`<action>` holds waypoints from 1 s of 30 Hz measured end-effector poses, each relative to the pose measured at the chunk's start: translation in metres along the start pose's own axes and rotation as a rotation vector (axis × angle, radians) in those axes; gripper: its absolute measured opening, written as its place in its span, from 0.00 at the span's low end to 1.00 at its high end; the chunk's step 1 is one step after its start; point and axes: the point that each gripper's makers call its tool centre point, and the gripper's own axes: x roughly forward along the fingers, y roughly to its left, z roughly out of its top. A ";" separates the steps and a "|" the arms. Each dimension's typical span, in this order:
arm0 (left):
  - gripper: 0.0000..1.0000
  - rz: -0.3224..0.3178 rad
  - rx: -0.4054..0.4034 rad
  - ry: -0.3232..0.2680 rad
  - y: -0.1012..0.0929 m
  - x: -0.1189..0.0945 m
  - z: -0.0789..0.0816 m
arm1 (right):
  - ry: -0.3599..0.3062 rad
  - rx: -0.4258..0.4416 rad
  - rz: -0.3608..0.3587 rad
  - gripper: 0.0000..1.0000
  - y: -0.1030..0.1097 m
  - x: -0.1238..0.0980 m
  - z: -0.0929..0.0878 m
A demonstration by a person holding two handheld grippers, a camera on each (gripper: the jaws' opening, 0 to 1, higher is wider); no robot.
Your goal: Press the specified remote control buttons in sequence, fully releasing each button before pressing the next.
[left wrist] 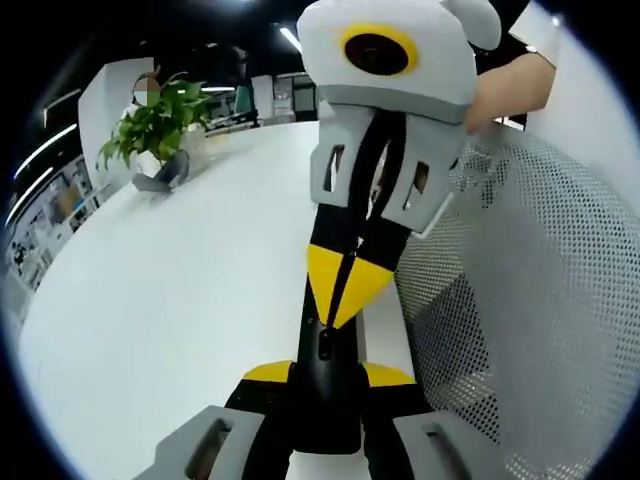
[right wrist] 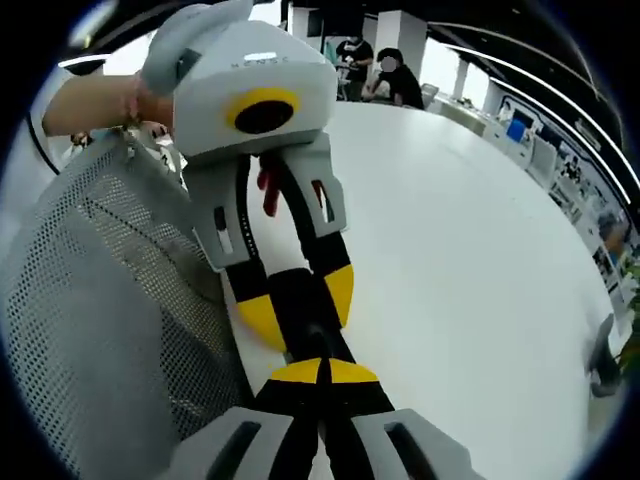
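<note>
I hold a black remote control (left wrist: 325, 370) between both sets of fingers, end to end. My left gripper (left wrist: 325, 385) is closed on its near end, the yellow tips pressed against its sides. In the left gripper view the right gripper (left wrist: 345, 290) comes in from ahead, its yellow tips pinched shut on the remote's far end. In the right gripper view the same holds in mirror: my right gripper (right wrist: 322, 385) is clamped on the remote control (right wrist: 305, 315), and the left gripper (right wrist: 295, 300) closes on it from beyond.

The white surface (left wrist: 190, 270) spreads wide and bare on the outer side of my left fingers, out to a potted plant (left wrist: 155, 125) near its far rim. On the inner side the surface edge runs just beside the remote, and a grey mesh chair back (left wrist: 530, 300) crowds close there.
</note>
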 end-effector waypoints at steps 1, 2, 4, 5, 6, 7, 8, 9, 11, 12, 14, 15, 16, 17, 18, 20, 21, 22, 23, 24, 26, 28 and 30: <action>0.24 0.004 0.001 -0.009 0.000 0.000 0.000 | -0.001 0.011 -0.007 0.00 0.000 0.001 0.001; 0.24 0.007 0.006 -0.014 0.000 0.000 0.000 | -0.003 0.021 -0.006 0.00 0.000 0.002 0.003; 0.24 0.007 0.009 -0.018 0.001 0.000 0.001 | -0.001 0.042 -0.002 0.00 -0.001 0.004 0.003; 0.24 0.005 0.008 -0.021 0.001 0.001 0.001 | 0.002 0.045 0.004 0.00 -0.003 0.003 0.004; 0.24 -0.002 0.011 -0.027 0.001 0.001 0.001 | 0.007 0.053 0.014 0.00 -0.004 0.004 0.003; 0.24 -0.004 0.010 -0.030 0.002 0.002 0.001 | 0.010 0.051 0.019 0.00 -0.004 0.004 0.002; 0.24 -0.002 0.010 -0.033 0.001 0.002 0.001 | 0.022 0.043 0.027 0.00 -0.003 0.004 0.001; 0.24 0.000 0.012 -0.035 0.001 0.002 0.001 | 0.037 0.024 0.034 0.00 -0.003 0.004 0.002; 0.24 0.004 0.014 -0.043 0.001 0.003 0.002 | 0.057 0.018 0.031 0.00 -0.003 0.005 0.002; 0.24 0.009 0.015 -0.050 0.001 0.003 0.002 | 0.073 0.013 0.034 0.00 -0.003 0.006 0.002; 0.24 0.019 0.020 -0.056 0.001 0.003 0.002 | 0.091 0.039 0.044 0.00 -0.004 0.006 0.000; 0.24 0.017 0.024 -0.052 0.002 0.004 0.002 | 0.096 0.052 0.046 0.00 -0.005 0.006 0.000; 0.24 0.013 0.025 -0.046 0.002 0.004 0.003 | 0.100 0.061 0.049 0.00 -0.005 0.006 0.000; 0.24 0.010 0.023 -0.043 0.003 0.005 0.003 | 0.108 0.070 0.051 0.00 -0.006 0.007 0.000; 0.24 0.008 0.021 -0.045 0.003 0.005 0.002 | 0.116 0.071 0.051 0.00 -0.007 0.008 0.000; 0.24 0.005 0.015 -0.057 0.003 0.005 0.001 | 0.137 0.025 0.039 0.00 -0.008 0.010 0.001; 0.24 0.001 0.002 -0.062 0.004 0.005 0.001 | 0.154 0.003 0.040 0.00 -0.007 0.011 0.002; 0.24 -0.003 0.005 -0.062 0.004 0.005 0.002 | 0.166 -0.001 0.043 0.00 -0.007 0.010 0.001; 0.24 -0.004 0.005 -0.063 0.003 0.005 0.002 | 0.166 -0.005 0.046 0.00 -0.006 0.010 0.001; 0.24 -0.003 0.001 -0.065 0.003 0.005 0.002 | 0.165 -0.008 0.048 0.00 -0.006 0.010 0.001; 0.24 -0.001 0.002 -0.068 0.003 0.005 0.002 | 0.151 -0.029 0.051 0.00 -0.005 0.009 0.000; 0.24 -0.001 0.002 -0.069 0.003 0.004 0.001 | 0.142 -0.035 0.050 0.00 -0.004 0.008 0.000; 0.24 0.001 0.003 -0.071 0.003 0.004 0.001 | 0.134 -0.108 0.060 0.00 -0.004 0.009 0.002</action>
